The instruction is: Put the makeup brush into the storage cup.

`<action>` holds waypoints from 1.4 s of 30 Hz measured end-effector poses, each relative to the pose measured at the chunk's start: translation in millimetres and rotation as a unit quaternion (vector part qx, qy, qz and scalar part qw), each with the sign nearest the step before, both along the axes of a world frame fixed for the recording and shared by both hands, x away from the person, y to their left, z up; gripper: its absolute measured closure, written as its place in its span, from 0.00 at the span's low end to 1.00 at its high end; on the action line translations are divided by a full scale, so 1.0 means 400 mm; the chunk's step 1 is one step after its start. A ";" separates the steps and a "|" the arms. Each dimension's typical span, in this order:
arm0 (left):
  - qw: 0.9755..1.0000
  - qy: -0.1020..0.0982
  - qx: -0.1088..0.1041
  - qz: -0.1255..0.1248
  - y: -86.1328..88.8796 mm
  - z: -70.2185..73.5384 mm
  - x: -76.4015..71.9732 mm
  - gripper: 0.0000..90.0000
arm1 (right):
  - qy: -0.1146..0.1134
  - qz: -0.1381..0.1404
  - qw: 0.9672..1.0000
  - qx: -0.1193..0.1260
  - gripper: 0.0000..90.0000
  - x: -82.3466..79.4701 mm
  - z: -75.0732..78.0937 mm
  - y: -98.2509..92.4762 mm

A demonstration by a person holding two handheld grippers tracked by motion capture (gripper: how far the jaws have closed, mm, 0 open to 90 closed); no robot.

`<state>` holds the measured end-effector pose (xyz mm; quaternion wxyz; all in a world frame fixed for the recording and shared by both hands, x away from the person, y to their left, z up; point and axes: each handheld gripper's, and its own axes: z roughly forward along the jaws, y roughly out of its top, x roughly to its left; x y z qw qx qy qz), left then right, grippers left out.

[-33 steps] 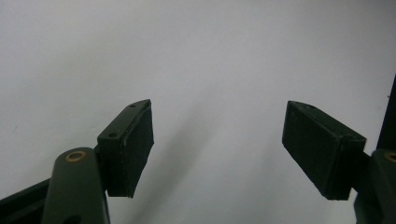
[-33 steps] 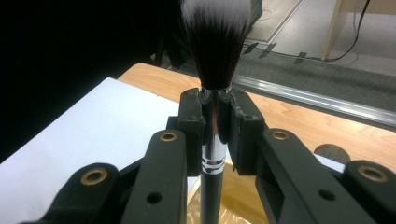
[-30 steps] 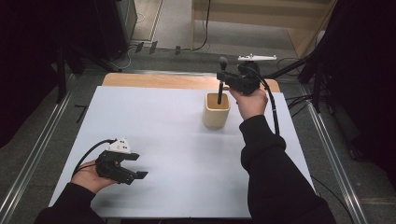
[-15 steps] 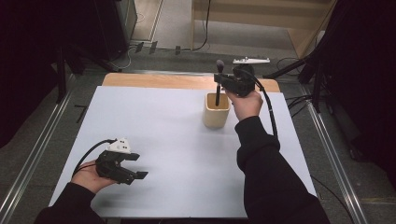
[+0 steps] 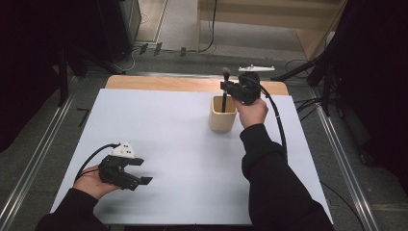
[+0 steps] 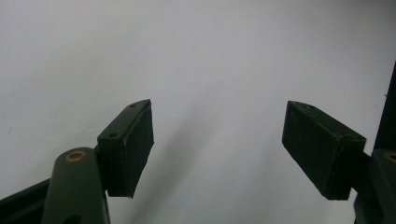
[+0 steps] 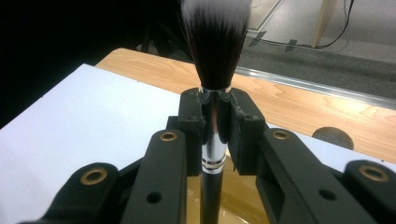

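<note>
Over the cup (image 5: 223, 115), the right gripper (image 5: 226, 86) pinches a brush (image 7: 214, 70) — left gripper (image 5: 144, 172) spread, empty.

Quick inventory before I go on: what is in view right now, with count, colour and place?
brush: one, dark bristles with pale tips, silver ferrule, black handle; upright, handle down in the cup
cup: one, cream; far right of the sheet
sheet: one, white; covers the table
table: one, light wood; far edge bare
right gripper: one, black; above the cup, jaws shut on the brush
left gripper: one, black; near left of the sheet, jaws open, nothing between
</note>
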<state>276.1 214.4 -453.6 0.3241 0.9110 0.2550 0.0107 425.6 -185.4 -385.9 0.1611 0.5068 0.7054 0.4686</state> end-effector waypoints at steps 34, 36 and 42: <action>1.000 0.004 0.004 0.001 0.002 -0.002 0.000 0.29 | -0.014 0.021 1.000 0.002 0.27 -0.011 -0.080 0.007; 1.000 0.004 0.003 0.001 0.002 -0.002 0.000 0.29 | -0.031 0.012 0.999 -0.030 0.15 -0.018 -0.075 0.013; 1.000 0.004 0.003 0.001 0.000 -0.002 0.000 0.29 | -0.004 0.009 0.998 -0.056 0.10 -0.027 -0.070 0.006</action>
